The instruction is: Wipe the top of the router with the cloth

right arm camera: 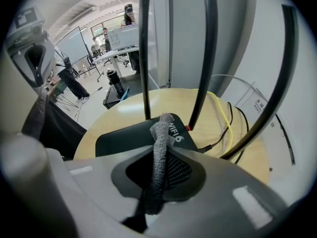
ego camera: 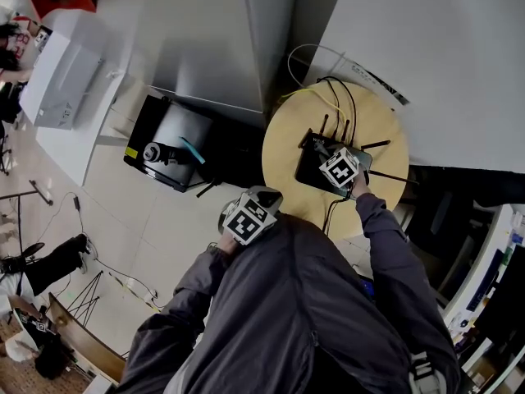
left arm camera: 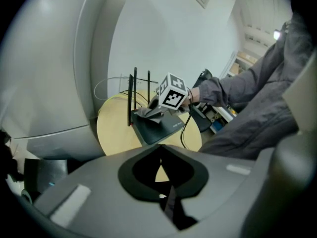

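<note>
Two grippers are in my hands, and only one is at work. My right gripper [right arm camera: 161, 170] is clamped on the grey cloth [right arm camera: 159, 152]. A twisted strand of it runs up between the fingers, and its free end pokes out past the fingertips. That end lies over the near part of the black router [right arm camera: 126, 135], right beside the white "WIFI6" print. From the other gripper's view the cloth looks to rest on the router's top, under the right fingertips.

The router lies flat on a round wooden table [right arm camera: 116, 108]. Its three black antennas [right arm camera: 144, 58] stand upright just beyond my right fingers, at the far edge of its body. A yellow cable [right arm camera: 229, 125] and some black cables [right arm camera: 241, 118] trail over the tabletop to the right of those fingers and beyond them.

My left gripper [left arm camera: 161, 171] is drawn back close to my body, well short of the table edge. Its fingers are pressed together, with only a thin sliver of gap between them and nothing held there. Router, cloth and right gripper sit well ahead of these fingers, a little above their line
</note>
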The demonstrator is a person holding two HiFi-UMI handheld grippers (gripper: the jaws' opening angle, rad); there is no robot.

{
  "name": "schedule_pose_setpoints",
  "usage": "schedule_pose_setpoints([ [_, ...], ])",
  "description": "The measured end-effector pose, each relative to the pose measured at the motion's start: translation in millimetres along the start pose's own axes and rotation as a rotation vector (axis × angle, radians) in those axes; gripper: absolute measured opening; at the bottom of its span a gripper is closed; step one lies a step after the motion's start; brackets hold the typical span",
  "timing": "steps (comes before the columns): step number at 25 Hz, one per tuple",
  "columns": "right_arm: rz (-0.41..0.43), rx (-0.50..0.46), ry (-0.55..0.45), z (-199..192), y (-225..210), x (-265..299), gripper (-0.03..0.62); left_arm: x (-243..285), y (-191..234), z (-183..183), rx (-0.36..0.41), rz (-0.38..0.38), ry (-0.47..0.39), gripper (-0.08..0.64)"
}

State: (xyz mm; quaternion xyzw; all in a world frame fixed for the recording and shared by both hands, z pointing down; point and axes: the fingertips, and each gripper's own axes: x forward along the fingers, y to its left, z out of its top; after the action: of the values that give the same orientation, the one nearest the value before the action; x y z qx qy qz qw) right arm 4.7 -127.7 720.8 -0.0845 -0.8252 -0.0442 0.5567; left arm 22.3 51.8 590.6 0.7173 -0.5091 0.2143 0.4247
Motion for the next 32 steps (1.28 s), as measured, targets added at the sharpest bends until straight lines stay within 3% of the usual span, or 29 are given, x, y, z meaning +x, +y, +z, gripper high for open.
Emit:
schedule_pose_setpoints([
  [27,0.076,-0.116,0.008,-30,105,-12,0.029,9,-12,0,0.032,-0.042,0.027,0.000],
  [32,0.145,-0.091,-0.009,-29,104,-14,0.031,11,-11,1,0.022,-0.040,0.033,0.000],
])
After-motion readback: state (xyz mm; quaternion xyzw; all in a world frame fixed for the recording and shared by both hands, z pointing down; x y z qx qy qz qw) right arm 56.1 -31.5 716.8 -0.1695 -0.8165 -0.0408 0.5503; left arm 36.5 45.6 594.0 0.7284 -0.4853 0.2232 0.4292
